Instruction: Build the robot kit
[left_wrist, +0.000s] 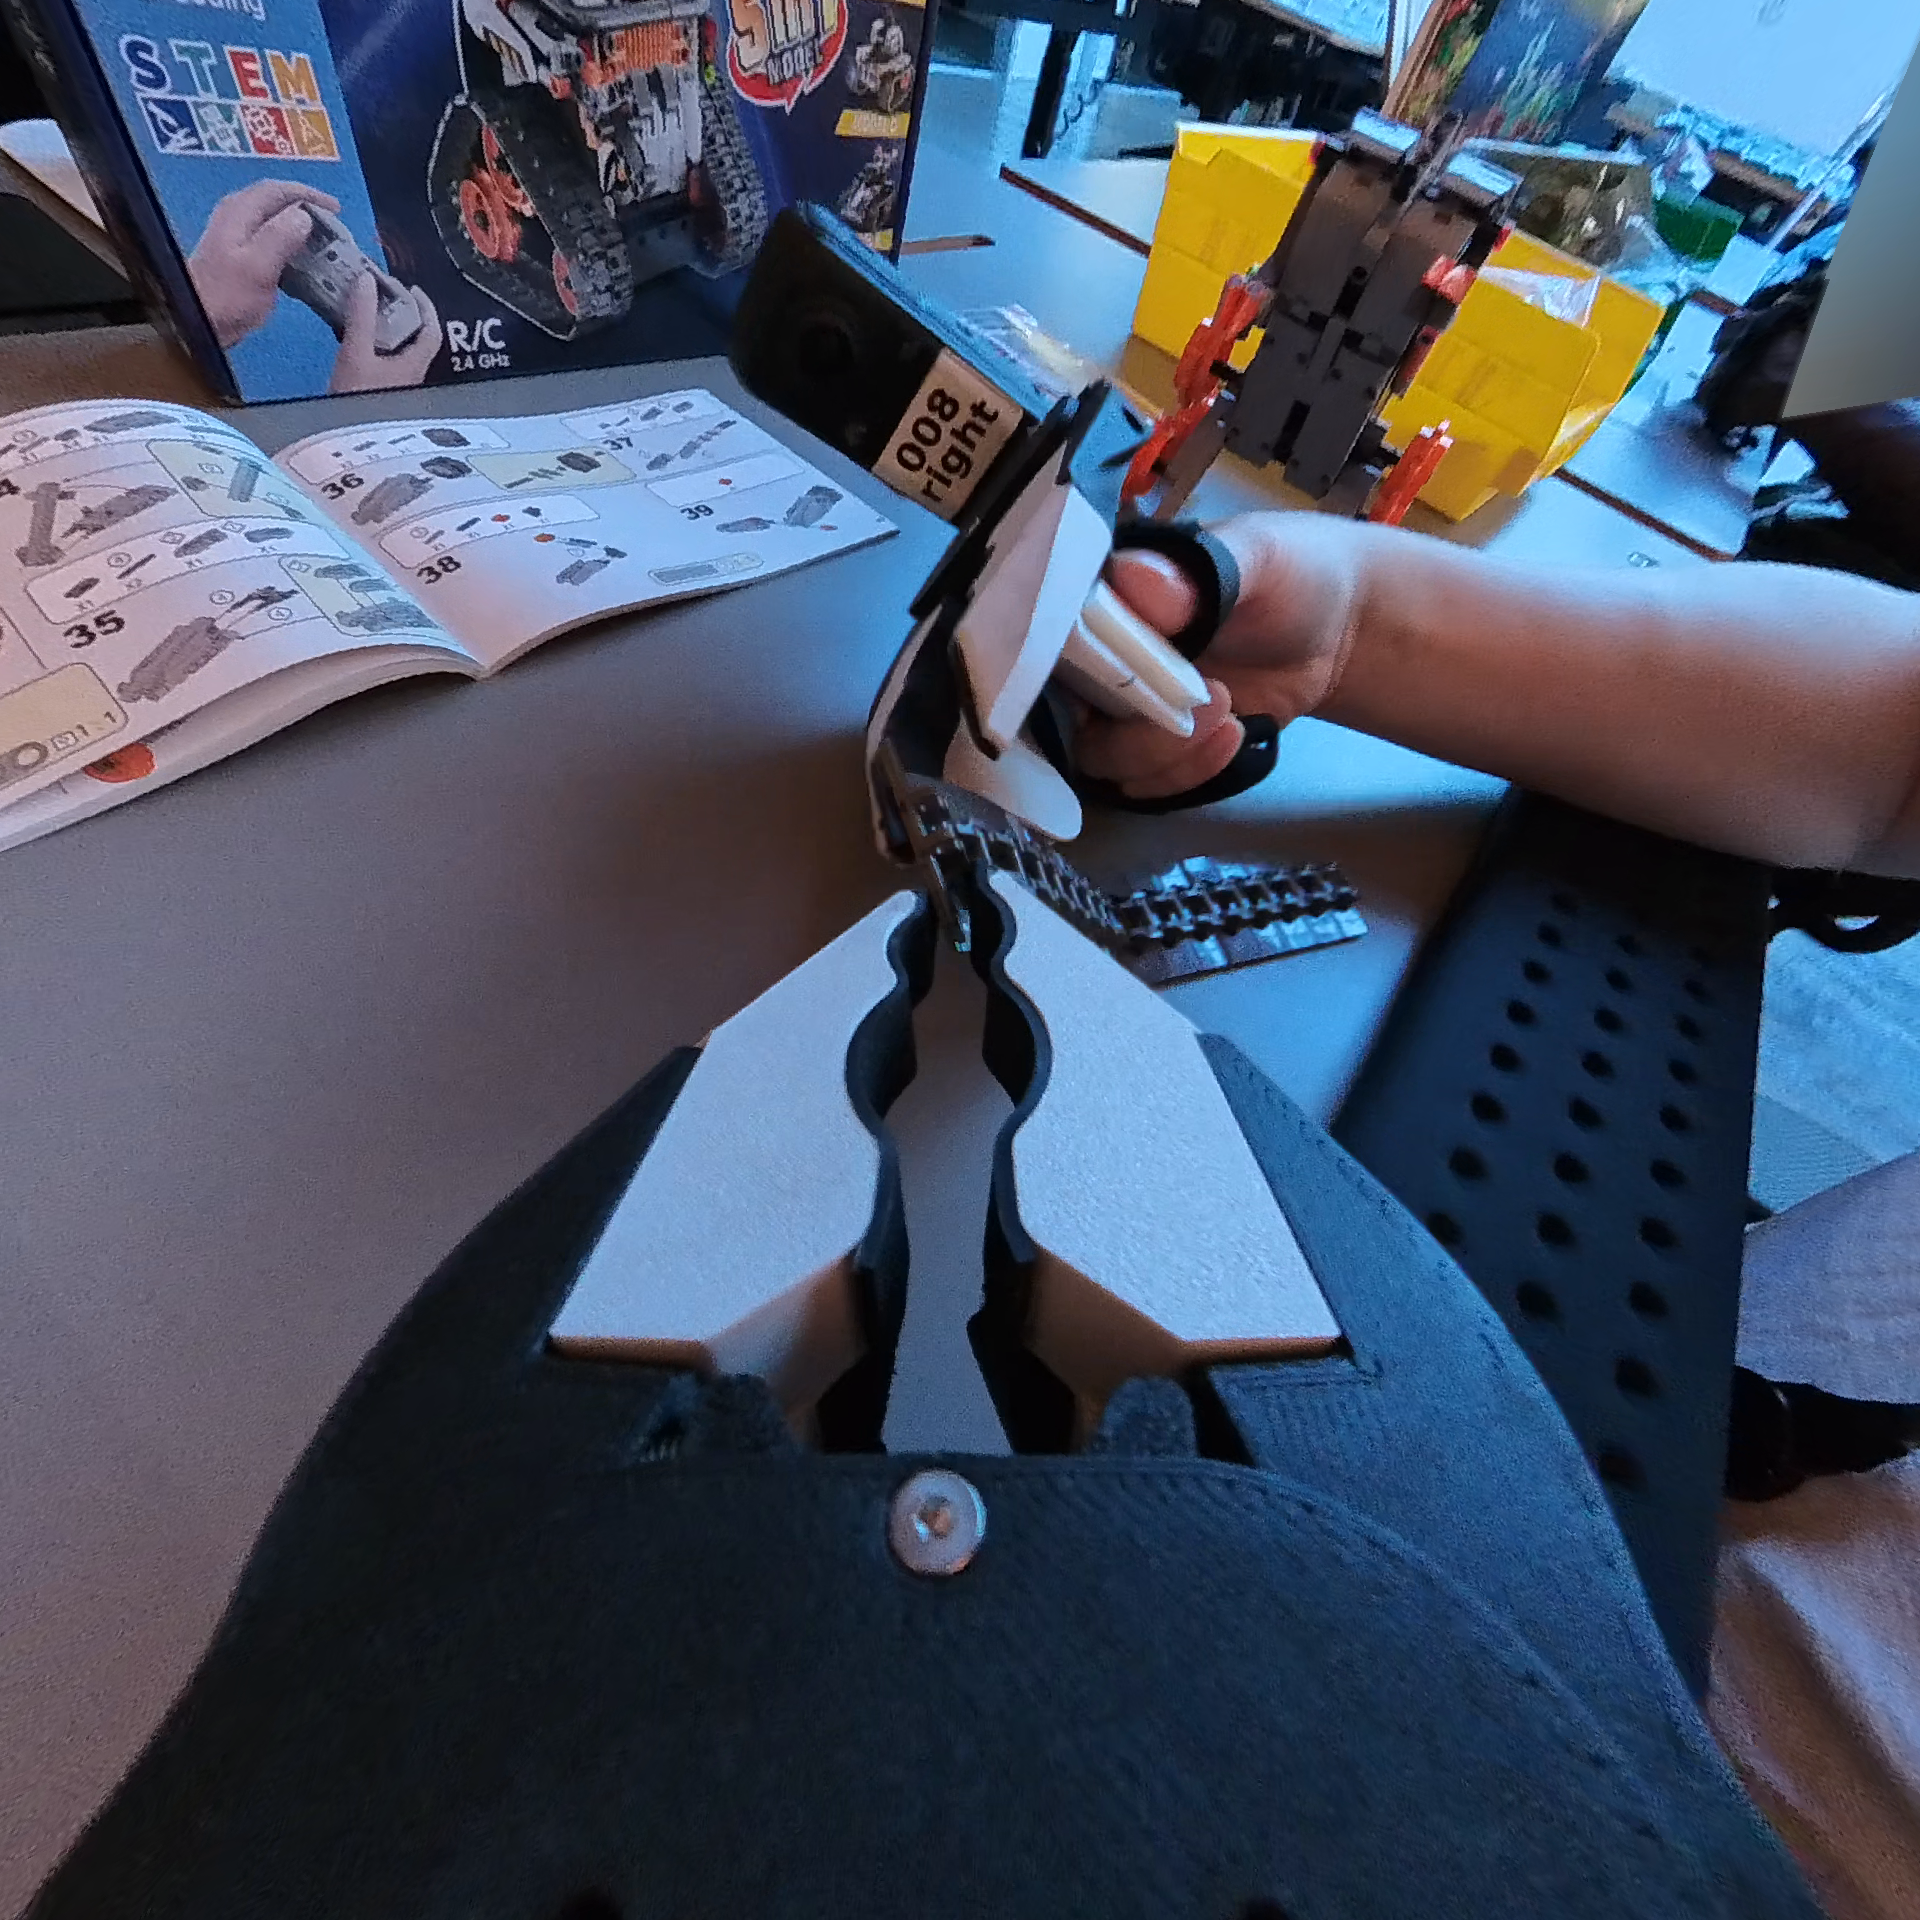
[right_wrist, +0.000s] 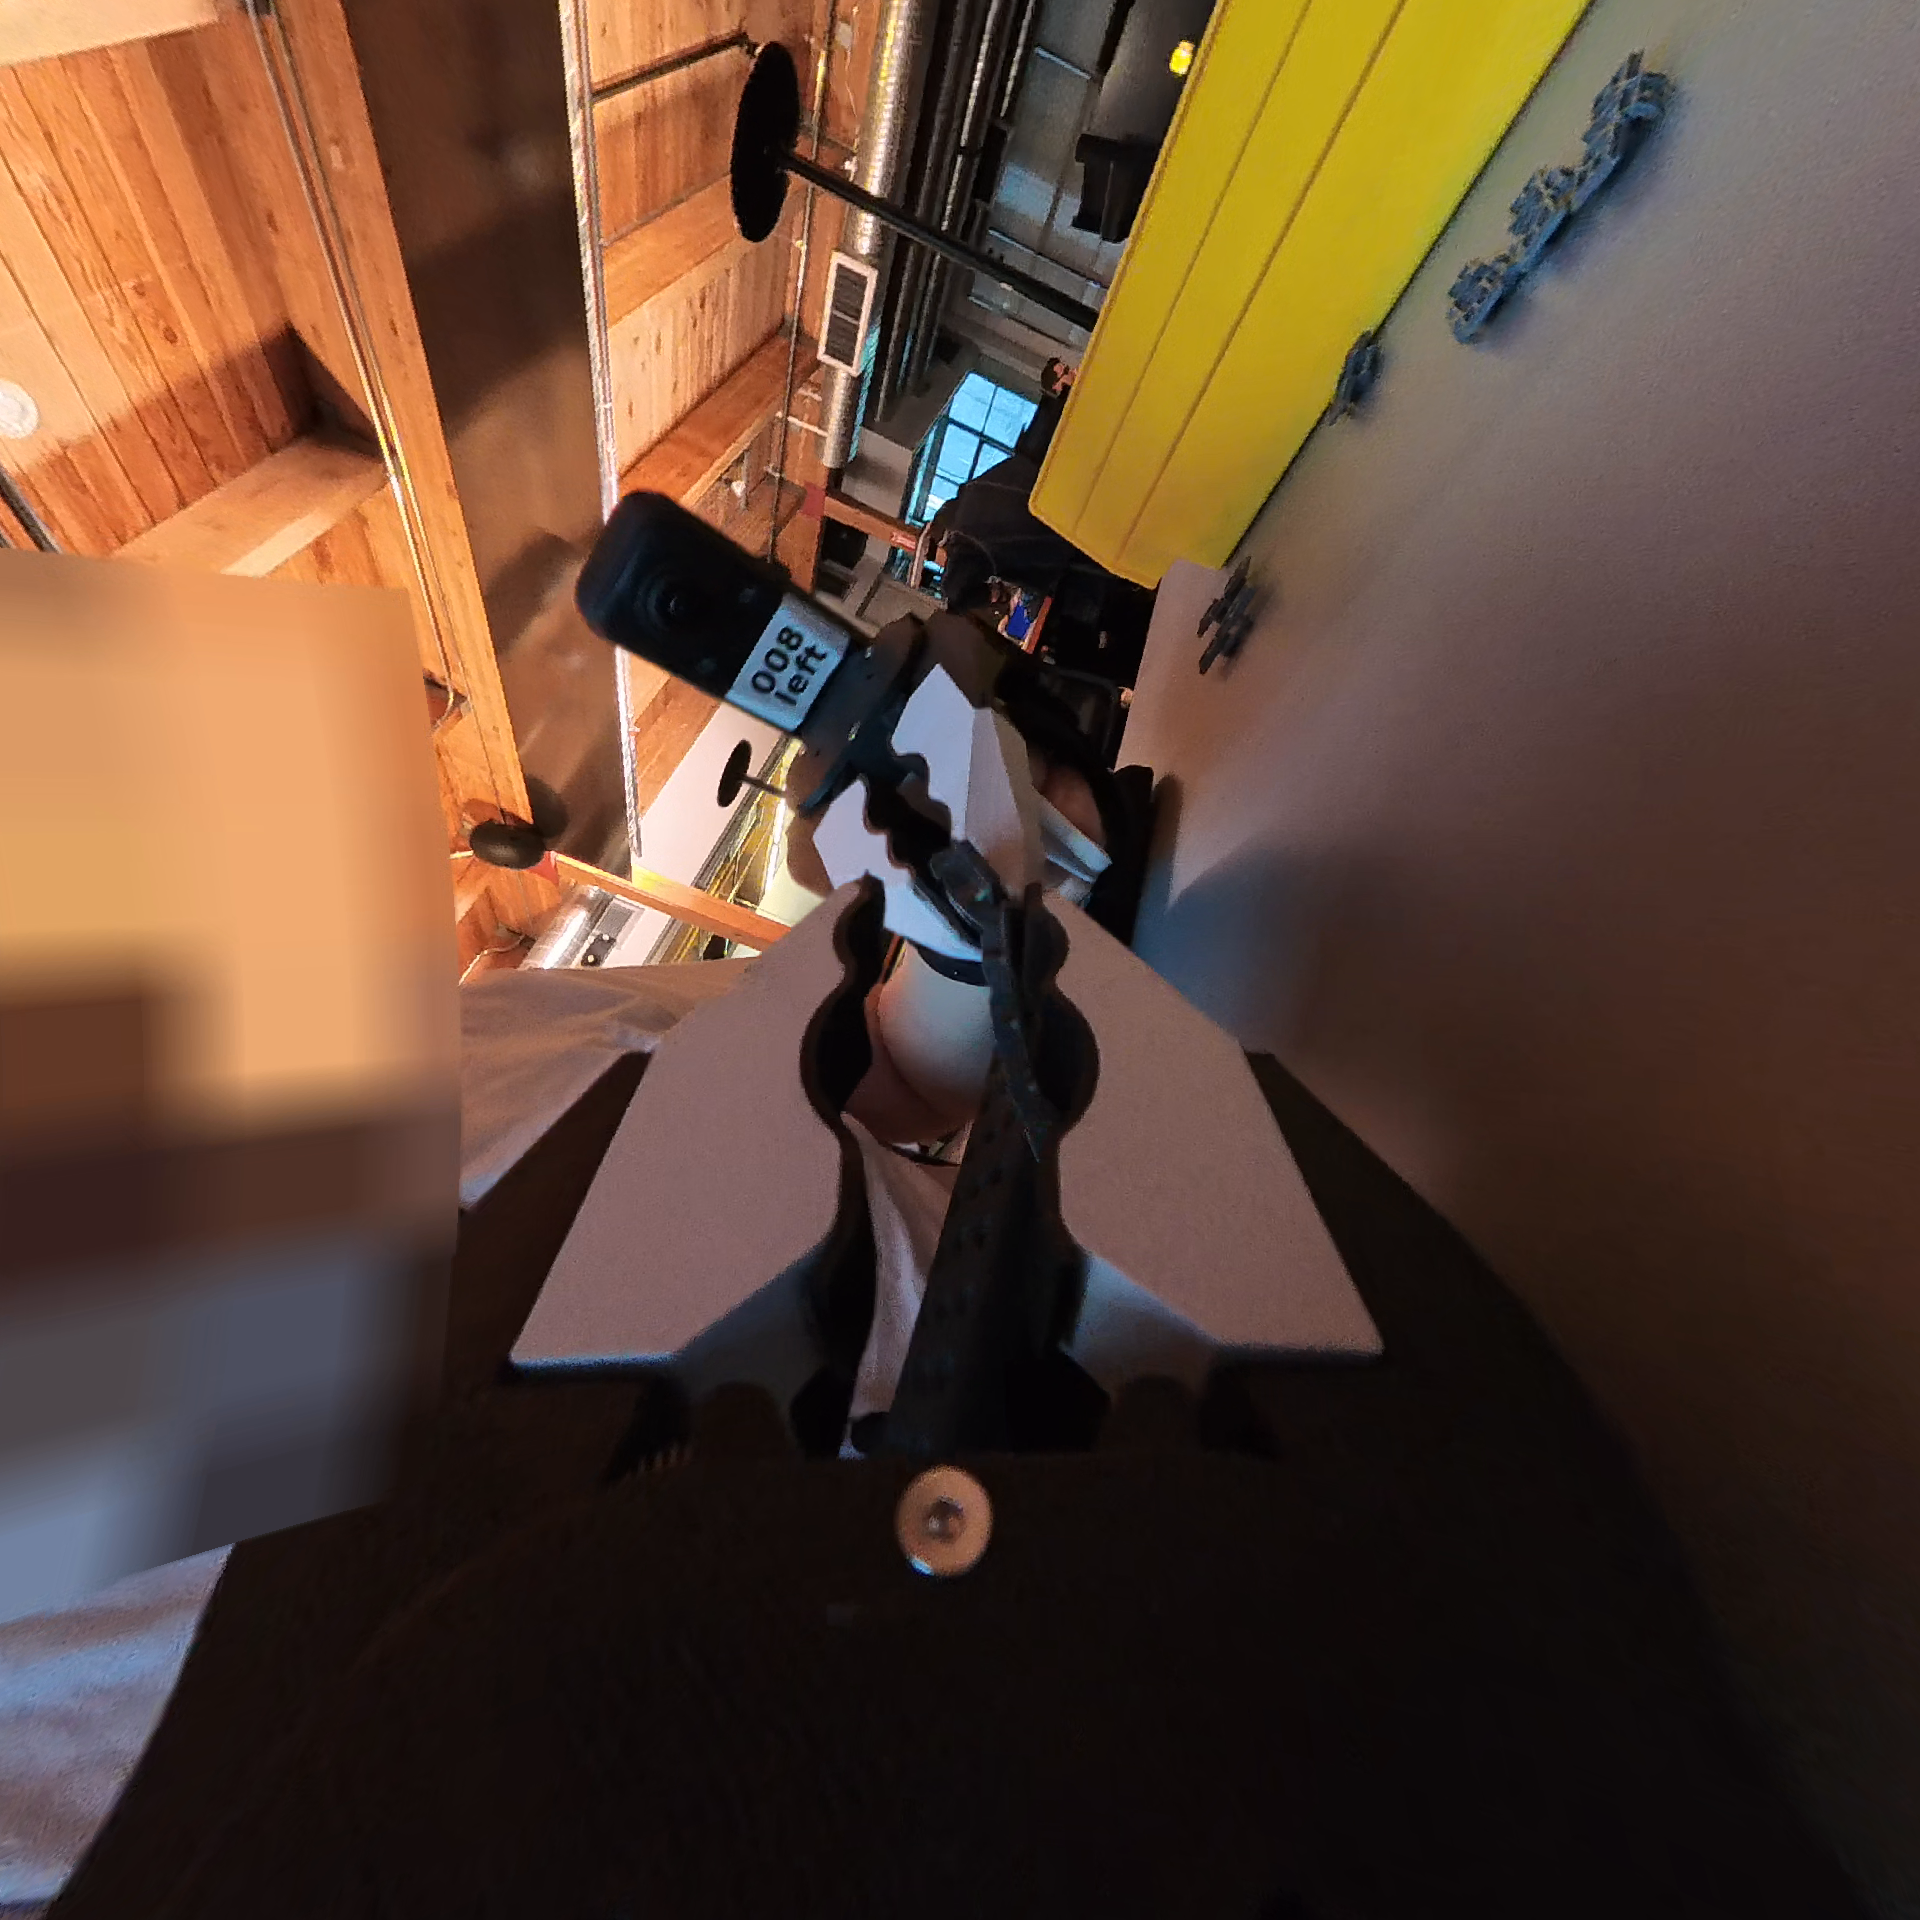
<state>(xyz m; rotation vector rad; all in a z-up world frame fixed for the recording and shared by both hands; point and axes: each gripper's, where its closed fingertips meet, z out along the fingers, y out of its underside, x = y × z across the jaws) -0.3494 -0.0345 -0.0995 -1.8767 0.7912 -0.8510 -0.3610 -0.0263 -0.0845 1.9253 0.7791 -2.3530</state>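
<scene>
Both tools pinch one track strip (left_wrist: 1039, 873) (yellow bin (left_wrist: 1496, 343) beyond).

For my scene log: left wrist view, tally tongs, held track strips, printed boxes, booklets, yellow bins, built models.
Tongs: 2, left tongs, right tongs
Track strip: 1
Printed box: 1
Booklet: 1
Yellow bin: 1
Built model: 1
Total: 7

Matt black layered plastic on the left hand-held gripper (left_wrist: 951, 904), with smooth pale facings and one bright metal screw (left_wrist: 937, 1523). Dark plastic track links (left_wrist: 1049, 883), faintly glossy, pinched at the tips. Matt grey counter (left_wrist: 520, 935) beneath a paper instruction booklet (left_wrist: 395, 540) and glossy printed cardboard box (left_wrist: 468, 177). Yellow bin (left_wrist: 1351, 312), probably plastic. Bare timber ceiling planks (right_wrist: 156, 260), warm and grained.
</scene>
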